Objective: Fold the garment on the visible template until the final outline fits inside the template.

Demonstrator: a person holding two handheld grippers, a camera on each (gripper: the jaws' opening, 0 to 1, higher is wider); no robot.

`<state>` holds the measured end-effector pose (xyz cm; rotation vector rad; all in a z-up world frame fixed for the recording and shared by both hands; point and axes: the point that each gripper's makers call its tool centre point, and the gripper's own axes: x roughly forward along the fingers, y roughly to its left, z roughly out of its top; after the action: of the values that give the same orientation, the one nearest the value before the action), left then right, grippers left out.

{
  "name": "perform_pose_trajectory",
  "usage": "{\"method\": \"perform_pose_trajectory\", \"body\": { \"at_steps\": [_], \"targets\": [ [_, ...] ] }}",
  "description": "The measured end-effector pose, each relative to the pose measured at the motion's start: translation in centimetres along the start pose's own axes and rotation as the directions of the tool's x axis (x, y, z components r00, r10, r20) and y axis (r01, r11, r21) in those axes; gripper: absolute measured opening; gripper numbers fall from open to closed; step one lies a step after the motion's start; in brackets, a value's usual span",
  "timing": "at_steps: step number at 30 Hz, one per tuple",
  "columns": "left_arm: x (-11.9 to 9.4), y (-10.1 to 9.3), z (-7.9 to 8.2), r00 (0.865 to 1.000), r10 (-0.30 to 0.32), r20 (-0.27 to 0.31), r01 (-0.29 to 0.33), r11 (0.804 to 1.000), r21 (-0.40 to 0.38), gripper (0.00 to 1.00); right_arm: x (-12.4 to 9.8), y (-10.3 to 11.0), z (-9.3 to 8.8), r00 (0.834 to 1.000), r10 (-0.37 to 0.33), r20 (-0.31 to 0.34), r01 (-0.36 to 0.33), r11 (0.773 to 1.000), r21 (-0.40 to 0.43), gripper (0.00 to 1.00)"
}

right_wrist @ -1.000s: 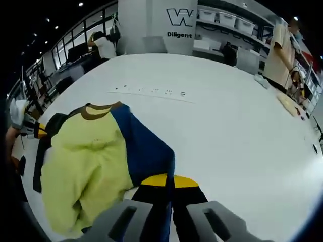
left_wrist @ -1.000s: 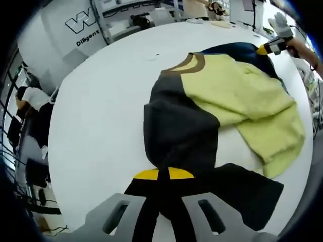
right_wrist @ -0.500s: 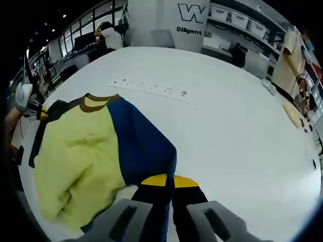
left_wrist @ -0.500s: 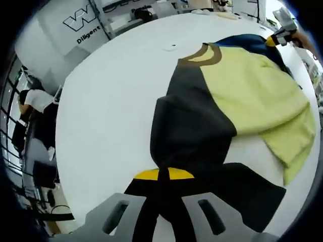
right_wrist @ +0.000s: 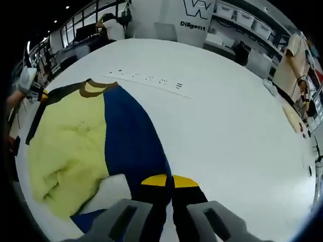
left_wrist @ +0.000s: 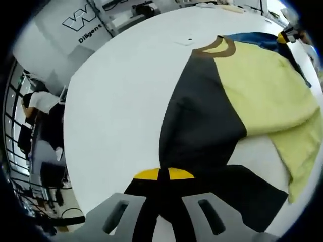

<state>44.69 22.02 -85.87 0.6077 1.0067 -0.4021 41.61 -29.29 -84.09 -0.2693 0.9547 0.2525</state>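
Yellow, dark grey and navy knit sweater (left_wrist: 252,101) stretched between two claws over the white round tabletop (left_wrist: 116,101).

Left claw (left_wrist: 162,174) pressed together on the dark grey sleeve (left_wrist: 202,131); right claw (right_wrist: 169,180) pinching the navy sleeve (right_wrist: 133,146). Brown neckband (right_wrist: 96,87) at the far end, yellow front bunched near its hem. Row of small dark marks (right_wrist: 146,79) on the tabletop beyond the sweater.

white wall panel (right_wrist: 197,12) with a logo — shelves (right_wrist: 242,20) beside it.
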Motion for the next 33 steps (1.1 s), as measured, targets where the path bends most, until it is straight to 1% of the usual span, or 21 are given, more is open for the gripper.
{"method": "perform_pose_trajectory", "body": {
  "at_steps": [2,3,4,5,6,7,8,9,12,14,16,18,19,21,23,25,28,32,33],
  "targets": [
    [0.1,0.6,-0.2,1.0,0.02,-0.001,-0.02,1.0,0.004,0.0,-0.1,-0.4,0.4,1.0,-0.021,0.015,0.021,1.0,0.001,0.0],
    [0.1,0.6,-0.2,1.0,0.019,0.0,-0.019,1.0,0.003,0.0,-0.1,-0.4,0.4,1.0,-0.023,0.016,0.023,1.0,0.0,0.0],
    [0.1,0.5,-0.1,1.0,0.007,0.011,-0.007,0.998,-0.068,0.0,0.0,-0.6,0.7,0.999,-0.038,0.019,0.038,0.999,-0.014,0.0],
    [0.2,0.6,-0.1,1.0,0.005,0.014,-0.003,0.996,-0.088,0.0,0.0,-0.8,0.9,0.998,-0.058,0.018,0.058,0.998,-0.022,0.0],
    [0.2,0.8,-0.1,1.0,0.009,0.012,-0.008,0.998,-0.066,0.0,0.0,-0.9,1.0,0.998,-0.066,0.02,0.067,0.997,-0.034,0.0],
    [0.2,0.8,0.0,1.0,0.01,0.013,-0.009,0.998,-0.06,0.0,0.1,-1.0,1.1,0.997,-0.076,0.018,0.077,0.996,-0.042,0.0],
    [0.3,0.9,0.1,1.0,0.025,0.01,-0.025,0.999,-0.03,0.0,0.3,-1.2,1.1,0.996,-0.089,0.014,0.09,0.994,-0.055,0.0],
    [0.4,0.9,0.1,1.0,0.03,0.009,-0.029,0.999,-0.028,0.0,0.5,-1.3,1.1,0.995,-0.099,0.011,0.099,0.993,-0.063,0.0],
    [0.5,1.2,0.3,0.999,0.037,0.011,-0.037,0.999,-0.03,0.0,1.2,-1.6,0.7,0.994,-0.108,-0.012,0.107,0.991,-0.075,0.0],
    [0.7,1.7,0.3,0.999,0.043,0.017,-0.042,0.998,-0.041,0.0,1.4,-1.6,0.6,0.994,-0.104,-0.017,0.103,0.992,-0.073,0.0],
    [0.9,2.0,0.4,0.999,0.042,0.024,-0.04,0.997,-0.059,0.0,1.6,-1.7,0.3,0.994,-0.109,-0.031,0.107,0.993,-0.05,0.0],
    [1.1,2.5,0.4,0.998,0.051,0.027,-0.05,0.997,-0.063,0.0,1.6,-1.8,0.3,0.992,-0.12,-0.037,0.118,0.992,-0.05,0.0],
    [1.1,2.6,0.4,0.998,0.054,0.028,-0.052,0.997,-0.061,0.0,1.7,-1.7,0.5,0.992,-0.121,-0.031,0.119,0.991,-0.054,0.0],
    [1.3,3.4,0.3,0.996,0.086,0.017,-0.086,0.996,-0.03,0.0,1.8,-1.6,0.8,0.993,-0.12,-0.021,0.119,0.991,-0.066,0.0],
    [1.3,3.4,0.3,0.996,0.091,0.015,-0.09,0.996,-0.028,0.0,2.0,-1.4,1.0,0.992,-0.124,-0.015,0.122,0.99,-0.076,0.0],
    [1.3,3.4,0.3,0.996,0.092,0.014,-0.091,0.995,-0.034,0.0,2.3,-1.6,0.9,0.99,-0.137,-0.016,0.134,0.985,-0.111,0.0],
    [1.2,3.3,0.3,0.996,0.09,0.013,-0.09,0.996,-0.028,0.0,2.4,-1.9,1.0,0.989,-0.147,-0.004,0.145,0.979,-0.141,0.0],
    [1.1,3.3,0.1,0.996,0.091,0.01,-0.091,0.995,-0.035,0.0,2.5,-2.4,1.2,0.986,-0.169,0.008,0.168,0.974,-0.151,0.0],
    [1.1,3.3,0.1,0.996,0.091,0.01,-0.091,0.995,-0.037,0.0,2.5,-2.5,1.3,0.985,-0.17,0.013,0.17,0.975,-0.14,0.0]
  ]
}}
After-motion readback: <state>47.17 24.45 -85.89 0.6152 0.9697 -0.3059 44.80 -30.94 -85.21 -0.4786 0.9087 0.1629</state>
